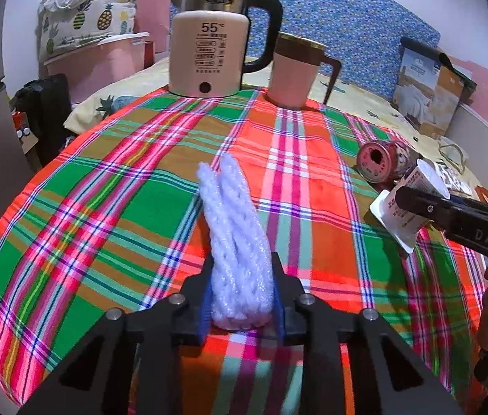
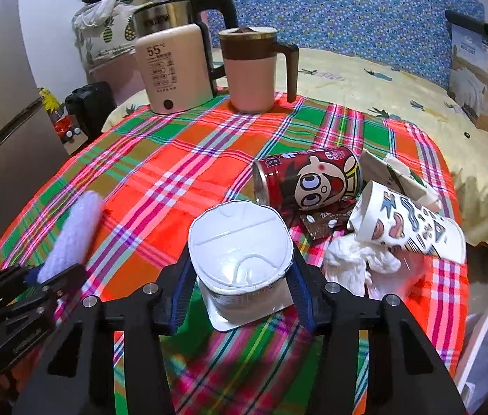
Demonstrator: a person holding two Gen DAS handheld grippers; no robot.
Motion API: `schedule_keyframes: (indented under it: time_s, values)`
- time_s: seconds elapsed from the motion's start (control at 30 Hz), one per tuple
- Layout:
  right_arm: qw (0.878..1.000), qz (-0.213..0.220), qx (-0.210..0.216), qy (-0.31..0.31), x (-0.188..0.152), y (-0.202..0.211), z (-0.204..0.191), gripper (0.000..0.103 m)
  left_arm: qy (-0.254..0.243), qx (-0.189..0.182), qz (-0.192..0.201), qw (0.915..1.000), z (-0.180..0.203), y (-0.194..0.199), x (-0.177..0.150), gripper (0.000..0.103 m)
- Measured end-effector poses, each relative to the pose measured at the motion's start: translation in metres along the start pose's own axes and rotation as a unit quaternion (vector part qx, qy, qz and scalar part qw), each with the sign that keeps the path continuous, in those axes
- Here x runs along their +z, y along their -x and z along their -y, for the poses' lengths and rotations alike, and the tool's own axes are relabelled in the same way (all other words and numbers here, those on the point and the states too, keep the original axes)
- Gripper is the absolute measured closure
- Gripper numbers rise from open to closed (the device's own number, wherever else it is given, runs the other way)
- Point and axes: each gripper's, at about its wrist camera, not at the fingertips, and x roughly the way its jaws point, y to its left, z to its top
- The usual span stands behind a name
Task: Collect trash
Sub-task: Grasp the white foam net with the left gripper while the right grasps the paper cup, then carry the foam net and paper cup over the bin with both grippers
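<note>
Left wrist view first: a table under a bright plaid cloth (image 1: pixel 112 180) fills most of the picture. At its far edge stand a cream electric kettle (image 1: pixel 209 55) with "55" printed on it and, just to the right of it, a pink mug (image 1: pixel 290 76) with a brown band and dark handle. Near the middle of the table lies a white foam fruit net (image 1: pixel 235 238), long and folded; the left gripper (image 1: pixel 242 297) has its blue pads pressed on the near end of it, jaws narrow.

Right wrist view: the right gripper (image 2: pixel 240 276) has its blue-padded fingers at either side of a white yogurt cup (image 2: pixel 240 242), which lies tipped so that its pale base faces the camera. The pads sit against its sides, so it looks gripped. Near the right edge of the table lies the remaining litter: a red cartoon drink can (image 2: pixel 309 180) on its side, a patterned paper cup (image 2: pixel 406 224) lying just right of it, and crumpled white tissue (image 2: pixel 358 263) touching that cup. A small dark wrapper (image 2: pixel 320 223) sits between can and tissue.
</note>
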Motion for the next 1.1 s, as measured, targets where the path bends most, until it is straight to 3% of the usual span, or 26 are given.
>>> schedule_keyframes:
  time_s: [0.37,1.1]
  values:
    - [0.999,0.015,0.009,-0.029,-0.027,0.039,0.006,0.052,-0.034,-0.033,0.000,0.9989,0.031,0.021,-0.016,0.078]
    - [0.991,0.067,-0.039,-0.107,-0.081,0.123,0.054,0.052,-0.128,-0.099,0.031,0.9863,0.135,0.084,-0.035,0.078]
